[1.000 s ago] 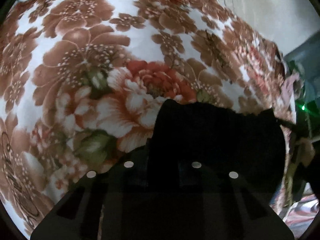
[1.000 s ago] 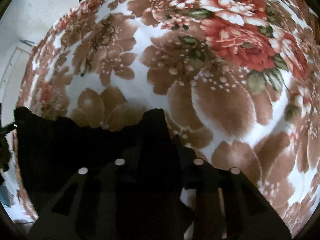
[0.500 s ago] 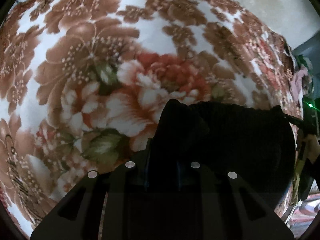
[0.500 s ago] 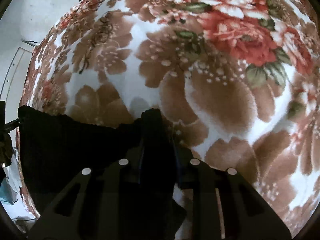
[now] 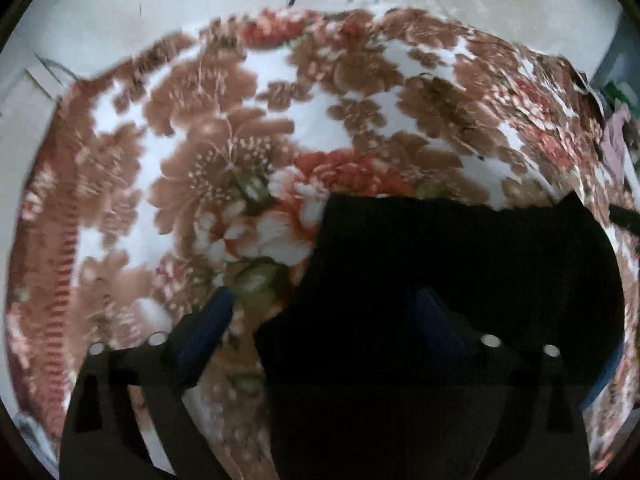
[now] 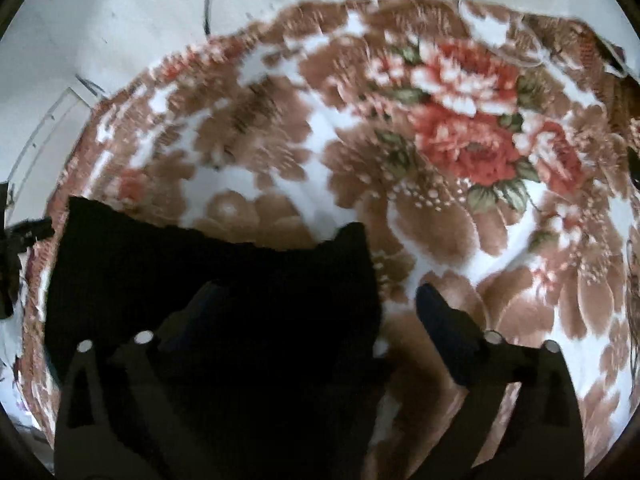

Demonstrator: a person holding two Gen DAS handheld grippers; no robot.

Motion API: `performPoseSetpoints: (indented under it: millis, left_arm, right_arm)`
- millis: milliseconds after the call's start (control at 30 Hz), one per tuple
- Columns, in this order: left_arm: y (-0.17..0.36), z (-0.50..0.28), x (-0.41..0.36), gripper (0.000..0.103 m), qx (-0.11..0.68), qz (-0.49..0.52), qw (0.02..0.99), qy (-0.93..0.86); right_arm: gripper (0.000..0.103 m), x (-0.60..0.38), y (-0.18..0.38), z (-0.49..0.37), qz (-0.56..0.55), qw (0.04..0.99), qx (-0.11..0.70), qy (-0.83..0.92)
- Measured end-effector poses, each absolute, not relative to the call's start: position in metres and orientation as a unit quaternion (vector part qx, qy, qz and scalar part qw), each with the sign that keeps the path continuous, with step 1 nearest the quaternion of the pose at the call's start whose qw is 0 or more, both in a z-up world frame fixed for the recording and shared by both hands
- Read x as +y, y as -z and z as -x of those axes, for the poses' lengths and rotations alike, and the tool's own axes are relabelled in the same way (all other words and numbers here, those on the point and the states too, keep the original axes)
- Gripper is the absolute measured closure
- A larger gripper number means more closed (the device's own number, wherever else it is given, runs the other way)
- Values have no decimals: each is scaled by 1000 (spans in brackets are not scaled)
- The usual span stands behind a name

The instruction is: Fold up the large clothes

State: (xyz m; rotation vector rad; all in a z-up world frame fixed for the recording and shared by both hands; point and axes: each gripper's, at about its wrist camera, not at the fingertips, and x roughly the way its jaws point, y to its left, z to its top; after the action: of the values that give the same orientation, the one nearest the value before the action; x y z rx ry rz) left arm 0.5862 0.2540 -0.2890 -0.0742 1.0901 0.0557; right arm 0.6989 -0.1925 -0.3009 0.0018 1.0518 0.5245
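A black garment [image 5: 460, 264] lies flat on a floral blanket [image 5: 224, 152], its far edge straight. In the left wrist view it fills the lower right. My left gripper [image 5: 324, 312] is open, its jaws wide apart; the left fingertip [image 5: 212, 312] is over the blanket and the right one over the cloth. In the right wrist view the black garment [image 6: 192, 272] fills the lower left. My right gripper [image 6: 320, 304] is open, one fingertip [image 6: 436, 308] over the floral blanket [image 6: 460, 220] and the other over the cloth. Neither gripper holds anything.
The blanket has brown and red flowers on white and covers the whole work surface. A pale wall [image 5: 160, 0] rises behind it. Some clutter [image 5: 616, 120] shows past the blanket's right edge in the left wrist view.
Both grippers have opened and let go of the black garment's corners. Both have pulled back and up, so more of the blanket and wall shows. The garment now lies flat.
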Motion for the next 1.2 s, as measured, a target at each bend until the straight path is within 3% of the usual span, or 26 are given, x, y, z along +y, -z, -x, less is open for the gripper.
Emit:
performPoseSetpoints:
  millis: [167,433,833,1200]
  left_arm:
    - [276,-552,170,5,494,-44,868,-35]
    - [333,-538,110,6,496,-12,867,-44]
    - [360,-509,189,4,503,-16,856,-121]
    - [287,-420,222,6,465,130,865,-140]
  right_arm:
    - [5,-167,280,-648,34,852,471,-226]
    - [5,-156,344,-608,79,859,475,-177]
    - [5,-195,350,-590,135,873,431,-186]
    - [5,-173,283,-560,88,885,425,-171]
